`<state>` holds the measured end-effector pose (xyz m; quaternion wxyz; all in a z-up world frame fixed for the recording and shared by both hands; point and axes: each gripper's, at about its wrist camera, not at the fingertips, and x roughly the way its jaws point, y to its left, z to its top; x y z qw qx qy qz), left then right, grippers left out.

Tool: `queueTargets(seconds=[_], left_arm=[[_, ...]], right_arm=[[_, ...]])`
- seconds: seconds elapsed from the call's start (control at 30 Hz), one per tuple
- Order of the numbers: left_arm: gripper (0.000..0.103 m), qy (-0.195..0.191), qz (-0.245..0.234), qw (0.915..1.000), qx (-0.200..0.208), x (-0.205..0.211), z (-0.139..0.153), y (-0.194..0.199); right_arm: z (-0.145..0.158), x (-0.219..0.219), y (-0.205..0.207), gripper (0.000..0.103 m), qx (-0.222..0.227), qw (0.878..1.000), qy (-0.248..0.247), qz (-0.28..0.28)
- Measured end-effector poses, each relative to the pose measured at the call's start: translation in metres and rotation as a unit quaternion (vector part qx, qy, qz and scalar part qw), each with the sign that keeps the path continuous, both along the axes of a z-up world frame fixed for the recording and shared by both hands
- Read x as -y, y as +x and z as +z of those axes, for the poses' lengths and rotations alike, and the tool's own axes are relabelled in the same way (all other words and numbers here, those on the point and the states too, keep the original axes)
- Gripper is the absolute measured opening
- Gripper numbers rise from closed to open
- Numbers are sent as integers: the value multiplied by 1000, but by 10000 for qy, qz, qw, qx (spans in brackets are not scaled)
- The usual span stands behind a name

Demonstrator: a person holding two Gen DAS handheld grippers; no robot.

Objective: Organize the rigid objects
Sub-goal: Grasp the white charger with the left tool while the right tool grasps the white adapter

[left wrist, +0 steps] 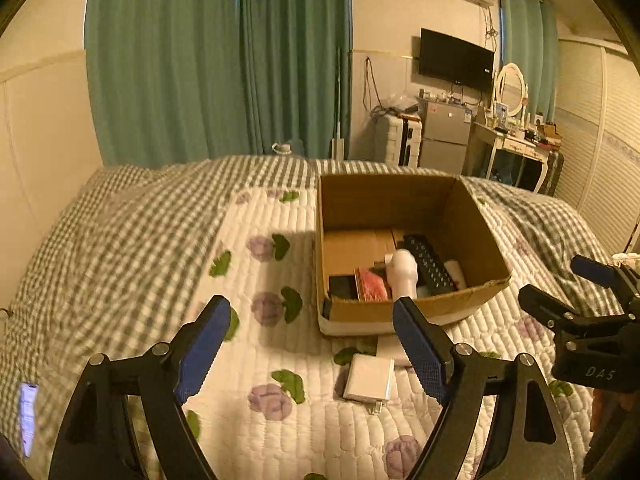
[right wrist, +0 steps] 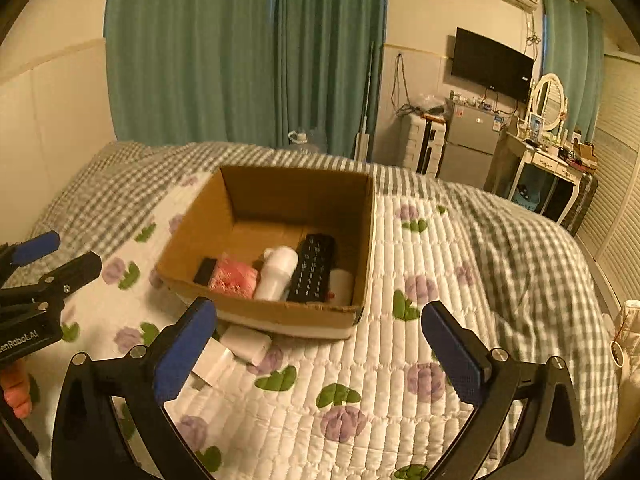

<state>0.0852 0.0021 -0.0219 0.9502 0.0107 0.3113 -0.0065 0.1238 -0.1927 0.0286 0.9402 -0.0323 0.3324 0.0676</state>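
Observation:
An open cardboard box (left wrist: pixel 480 216) (right wrist: pixel 192 232) sits on the quilted bed. Inside lie a black remote (left wrist: pixel 428 264) (right wrist: pixel 314 268), a white bottle (left wrist: pixel 402 272) (right wrist: pixel 278 272), a pink item (left wrist: pixel 372 284) (right wrist: pixel 234 278), a small black box (left wrist: pixel 342 286) (right wrist: pixel 205 270) and a white item (right wrist: pixel 340 286). A white charger (left wrist: pixel 368 380) (right wrist: pixel 212 362) and a white block (left wrist: pixel 390 350) (right wrist: pixel 246 344) lie on the quilt in front of the box. My left gripper (left wrist: pixel 316 346) is open and empty above the charger. My right gripper (right wrist: pixel 320 354) is open and empty, in front of the box.
The flowered quilt (right wrist: pixel 400 360) lies over a green checked blanket (left wrist: pixel 120 220). Green curtains (left wrist: pixel 216 60), a suitcase, a small fridge (left wrist: pixel 446 136), a wall TV and a dressing table stand beyond the bed. A lit phone (left wrist: pixel 28 416) lies at the far left.

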Motion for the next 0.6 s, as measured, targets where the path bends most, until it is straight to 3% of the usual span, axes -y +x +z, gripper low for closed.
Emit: queueTargets(seconds=[0.4, 0.6], left_arm=[[85, -144, -108, 9933, -1142, 24, -108, 38], [83, 7, -403, 9887, -1447, 45, -135, 45]], right_arm=[[-91, 11, 29, 103, -898, 9957, -123, -177], [-103, 18, 35, 103, -1094, 9938, 24, -216]])
